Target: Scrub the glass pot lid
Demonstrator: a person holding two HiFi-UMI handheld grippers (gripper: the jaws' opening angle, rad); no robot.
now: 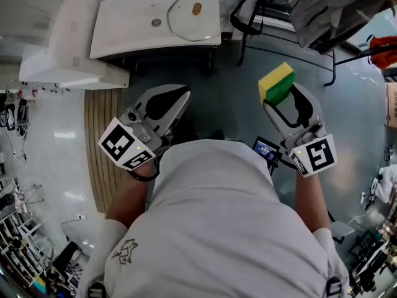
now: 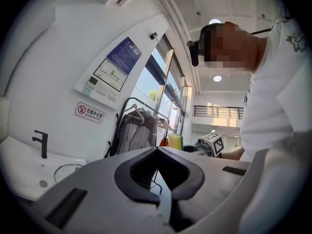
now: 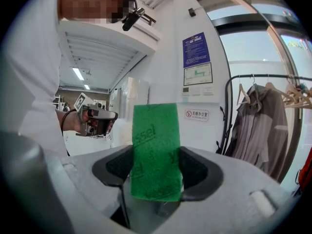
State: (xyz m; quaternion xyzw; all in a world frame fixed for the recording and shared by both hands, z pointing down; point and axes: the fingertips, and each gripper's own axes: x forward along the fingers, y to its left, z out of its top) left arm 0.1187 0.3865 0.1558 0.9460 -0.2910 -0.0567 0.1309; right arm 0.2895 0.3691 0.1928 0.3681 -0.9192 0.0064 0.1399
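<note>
The round glass pot lid is laid flat at the right end of the white washbasin top, untouched. A yellow-and-green sponge is pinched by the right claw. The left claw is pressed together, empty. The approach step is judged in hand: next the lid must be reached and steadied.

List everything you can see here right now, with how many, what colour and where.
Glass lid: one, clear with a brownish knob, lying on the basin top.
Basin: one, white, ahead of the person.
Tap: one, black, at the basin's back.
Sponge: one, yellow with a green face, in the right gripper.
Garment: one, grey, hanging on a black rail by the window.
Wall notices: three, blue, white and red-and-white, on the white wall.
Slatted mat: one, brown, on the floor.
Left gripper: one, grey, shut, empty.
Right gripper: one, grey, shut on the sponge.
</note>
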